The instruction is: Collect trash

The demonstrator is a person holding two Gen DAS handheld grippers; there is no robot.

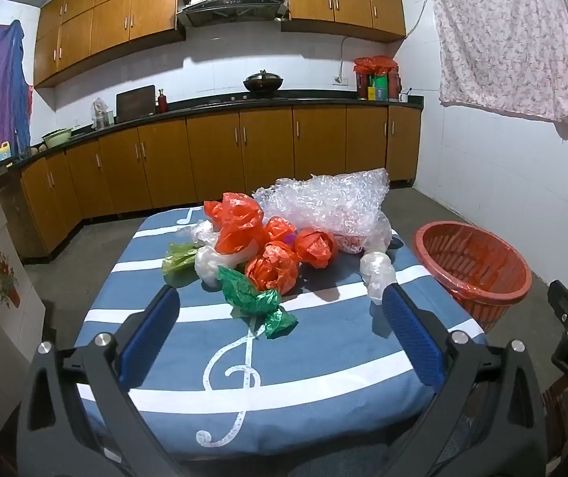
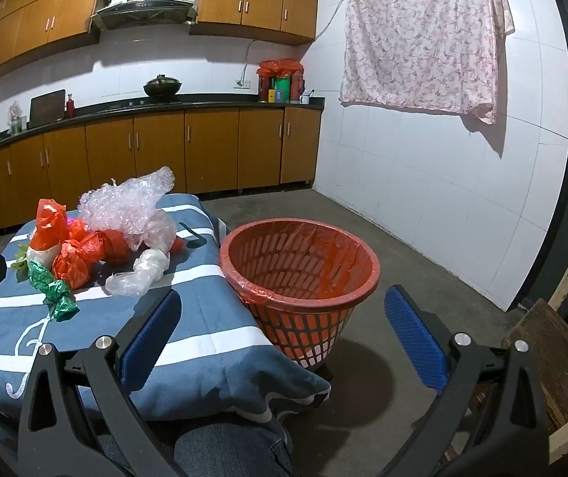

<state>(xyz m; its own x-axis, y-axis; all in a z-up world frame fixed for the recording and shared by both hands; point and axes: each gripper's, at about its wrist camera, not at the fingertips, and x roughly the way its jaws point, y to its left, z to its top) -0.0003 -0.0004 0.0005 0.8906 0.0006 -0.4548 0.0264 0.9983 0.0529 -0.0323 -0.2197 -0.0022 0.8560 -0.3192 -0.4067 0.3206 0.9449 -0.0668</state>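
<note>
Overhead, two empty grippers face a heap of plastic trash on a blue striped cloth.
Left gripper (image 1: pixel 280 298) is spread wide before a green bag (image 1: pixel 258 298); right gripper (image 2: pixel 282 302) is spread too — toward the red basket (image 2: pixel 357 298) just beside the cloth (image 2: pixel 204 318). Red bags (image 1: pixel 272 268) and bubble wrap (image 1: pixel 323 202) lie bunched together.

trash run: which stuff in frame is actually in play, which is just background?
In play:
crumpled plastic bags
bubble wrap
red basket
left gripper, open
right gripper, open

Background:
wok
hanging floral cloth
blue tablecloth
</note>
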